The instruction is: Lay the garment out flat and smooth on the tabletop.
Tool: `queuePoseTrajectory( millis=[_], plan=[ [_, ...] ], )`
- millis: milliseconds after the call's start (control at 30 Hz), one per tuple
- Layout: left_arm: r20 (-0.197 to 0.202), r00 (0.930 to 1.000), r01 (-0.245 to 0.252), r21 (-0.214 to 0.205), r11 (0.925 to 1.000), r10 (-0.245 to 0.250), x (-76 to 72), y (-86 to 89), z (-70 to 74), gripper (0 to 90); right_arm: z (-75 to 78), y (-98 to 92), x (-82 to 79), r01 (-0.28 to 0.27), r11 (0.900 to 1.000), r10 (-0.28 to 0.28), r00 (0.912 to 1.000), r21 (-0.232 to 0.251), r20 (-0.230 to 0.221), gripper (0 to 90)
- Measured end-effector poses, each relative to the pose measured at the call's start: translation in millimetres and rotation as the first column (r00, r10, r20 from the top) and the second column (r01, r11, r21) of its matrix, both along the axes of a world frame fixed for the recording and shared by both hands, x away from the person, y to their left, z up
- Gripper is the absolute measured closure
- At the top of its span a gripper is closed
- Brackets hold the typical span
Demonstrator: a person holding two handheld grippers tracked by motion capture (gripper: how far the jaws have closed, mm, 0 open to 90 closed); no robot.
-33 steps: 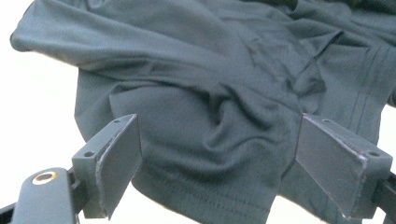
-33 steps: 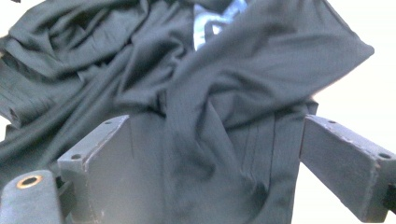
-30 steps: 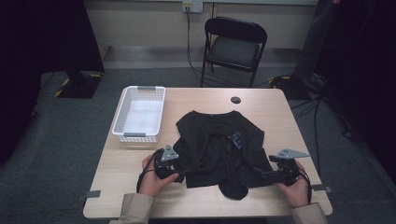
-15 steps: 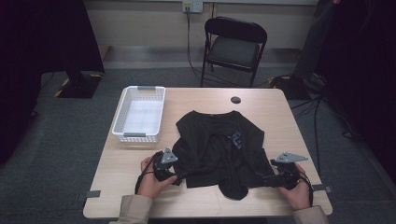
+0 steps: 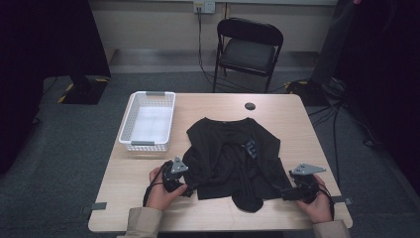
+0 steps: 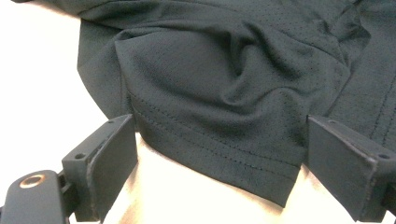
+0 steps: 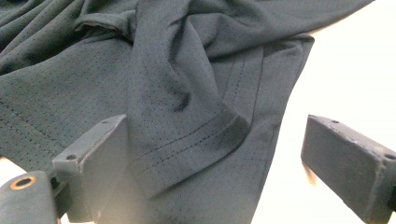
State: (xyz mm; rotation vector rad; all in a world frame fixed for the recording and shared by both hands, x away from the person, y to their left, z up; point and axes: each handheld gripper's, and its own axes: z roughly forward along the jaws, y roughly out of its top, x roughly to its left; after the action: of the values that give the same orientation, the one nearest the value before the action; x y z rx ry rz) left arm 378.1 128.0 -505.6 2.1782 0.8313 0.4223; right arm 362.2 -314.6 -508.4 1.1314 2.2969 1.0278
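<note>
High view: black shirt [image 5: 233,158] lies crumpled mid-table. Since a second ago both tools have edged inward to its near hem. Left tool [image 6: 219,154] and right tool [image 7: 215,154] gape around hem folds; grasp looks imminent.

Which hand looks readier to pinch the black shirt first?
Probably the left. The left tongs stand open with a stitched hem of the black mesh shirt squarely between the jaws. The right tongs, also open, straddle a folded hem lying off-centre, near one jaw.
</note>
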Motion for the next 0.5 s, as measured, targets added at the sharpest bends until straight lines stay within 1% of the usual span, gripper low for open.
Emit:
queuePoseTrajectory(
  millis=[233,500],
  plan=[
    [0.0,1.0,0.0,0.0,1.0,0.0,0.0,0.0,0.0,11.0,0.0,0.2,0.0,0.008,1.0,-0.008,1.0,0.004,-0.002,7.3],
    [-0.001,1.0,0.0,0.0,1.0,0.0,0.1,0.0,0.0,10.9,0.0,-1.5,-0.5,-0.003,1.0,0.003,1.0,0.003,-0.003,7.4]
  ],
)
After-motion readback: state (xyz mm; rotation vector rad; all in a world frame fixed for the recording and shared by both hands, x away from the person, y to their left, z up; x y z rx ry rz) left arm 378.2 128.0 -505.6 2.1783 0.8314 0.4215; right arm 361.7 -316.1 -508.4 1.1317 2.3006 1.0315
